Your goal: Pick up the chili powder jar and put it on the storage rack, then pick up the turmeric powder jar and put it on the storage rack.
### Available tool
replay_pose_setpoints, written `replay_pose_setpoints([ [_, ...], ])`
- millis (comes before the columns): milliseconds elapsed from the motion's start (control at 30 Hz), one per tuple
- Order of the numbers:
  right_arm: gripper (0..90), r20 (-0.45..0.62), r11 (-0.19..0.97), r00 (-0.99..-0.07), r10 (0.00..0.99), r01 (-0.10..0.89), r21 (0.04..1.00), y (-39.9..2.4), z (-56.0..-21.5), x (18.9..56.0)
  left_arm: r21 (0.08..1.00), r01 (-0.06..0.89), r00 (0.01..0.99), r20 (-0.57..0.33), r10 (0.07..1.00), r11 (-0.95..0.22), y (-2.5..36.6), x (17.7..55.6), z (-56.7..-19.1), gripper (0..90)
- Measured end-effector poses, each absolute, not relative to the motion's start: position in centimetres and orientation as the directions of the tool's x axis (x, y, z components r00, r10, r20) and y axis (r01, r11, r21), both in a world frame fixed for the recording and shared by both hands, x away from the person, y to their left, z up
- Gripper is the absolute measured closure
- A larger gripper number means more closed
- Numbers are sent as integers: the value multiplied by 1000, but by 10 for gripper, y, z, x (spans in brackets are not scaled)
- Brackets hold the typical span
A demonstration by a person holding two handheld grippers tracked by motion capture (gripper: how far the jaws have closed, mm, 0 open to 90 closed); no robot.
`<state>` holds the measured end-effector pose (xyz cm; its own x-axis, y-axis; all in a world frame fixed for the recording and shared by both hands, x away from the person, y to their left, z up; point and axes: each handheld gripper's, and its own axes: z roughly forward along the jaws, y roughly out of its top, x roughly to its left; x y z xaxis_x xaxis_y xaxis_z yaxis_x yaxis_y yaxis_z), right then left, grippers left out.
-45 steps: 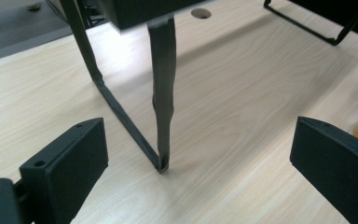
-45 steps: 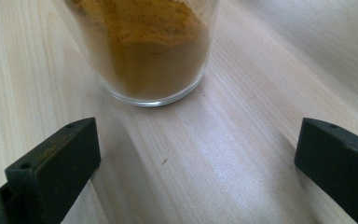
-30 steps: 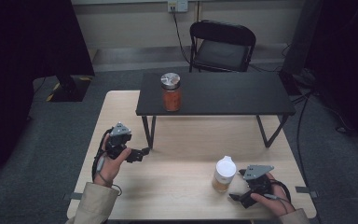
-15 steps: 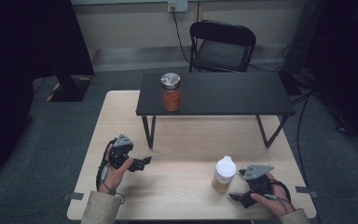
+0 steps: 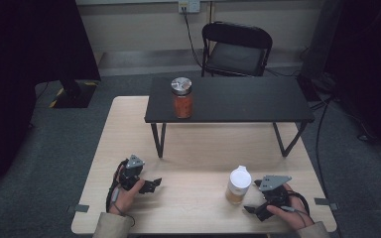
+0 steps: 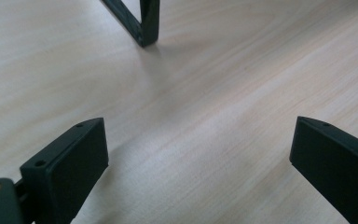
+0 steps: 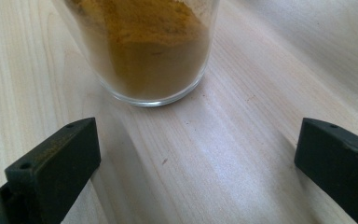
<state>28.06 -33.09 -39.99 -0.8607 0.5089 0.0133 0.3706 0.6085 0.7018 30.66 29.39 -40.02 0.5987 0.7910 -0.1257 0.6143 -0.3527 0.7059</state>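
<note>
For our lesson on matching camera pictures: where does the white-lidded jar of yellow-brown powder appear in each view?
High view: white-lidded jar stands at lower right, just left of the right gripper.
Left gripper view: not in it.
Right gripper view: the jar's glass base sits at top centre, ahead of the open jaws.
Shared landmark: the pale wooden tabletop.

A bare recording room or lab is showing here: grey carpet (image 5: pixel 39 163) is covering the floor, black curtains (image 5: pixel 25 44) are hanging, a folding chair (image 5: pixel 235 47) is standing by a wall socket (image 5: pixel 188 6), tape is marking the wooden table (image 5: pixel 129 119).
</note>
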Motion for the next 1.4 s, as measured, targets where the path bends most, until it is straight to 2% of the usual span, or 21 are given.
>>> replay_pose_setpoints([
  [367,0,12,609,-861,508,369,702,-331,-400,281,706,562,631,-31,775,-430,289,298,-408,3],
  [1233,0,14,606,-858,514,374,701,-330,-400,280,707,563,627,-28,778,-428,288,296,-408,0],
  [1400,0,44,587,-856,515,390,709,-335,-401,283,707,563,627,-28,778,-428,288,296,-408,0],
])
